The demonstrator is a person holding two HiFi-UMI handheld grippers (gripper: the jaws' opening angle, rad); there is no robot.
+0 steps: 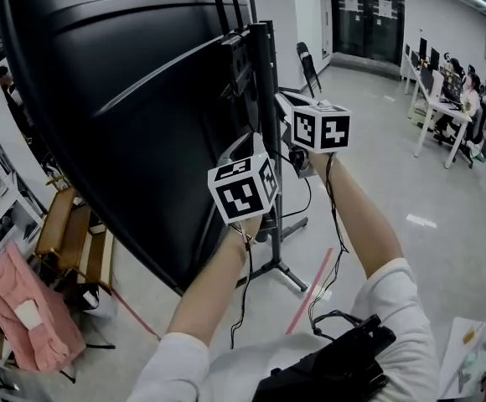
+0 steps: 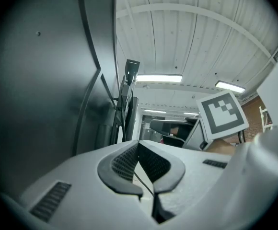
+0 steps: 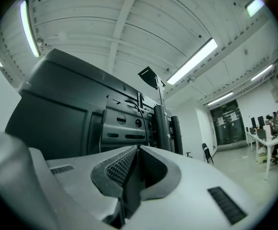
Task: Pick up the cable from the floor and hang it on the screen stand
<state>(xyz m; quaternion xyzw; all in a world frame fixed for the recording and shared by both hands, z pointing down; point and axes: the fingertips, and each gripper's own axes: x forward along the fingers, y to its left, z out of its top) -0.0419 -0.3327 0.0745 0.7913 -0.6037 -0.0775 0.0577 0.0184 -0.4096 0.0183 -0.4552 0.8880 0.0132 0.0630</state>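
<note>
Currently, head view: left claw (image 1: 251,149) and right claw (image 1: 286,103) are up beside the stand (image 1: 264,99) pole, behind the screen (image 1: 126,99).

Left gripper view: claw is pinched onto a thin dark cable (image 2: 143,180) running down between its jaws; stand is just ahead.

Right gripper view: jaws are closed, with nothing seen between them.

Judged: hanging step, cable off the floor. Next: drape the cable over a stand bracket, then release.

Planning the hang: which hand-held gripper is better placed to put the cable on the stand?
Left, likely: the left hand-held gripper is shut with a thin cable between its jaws, beside the stand. The right hand-held gripper is shut, seemingly empty.
</note>
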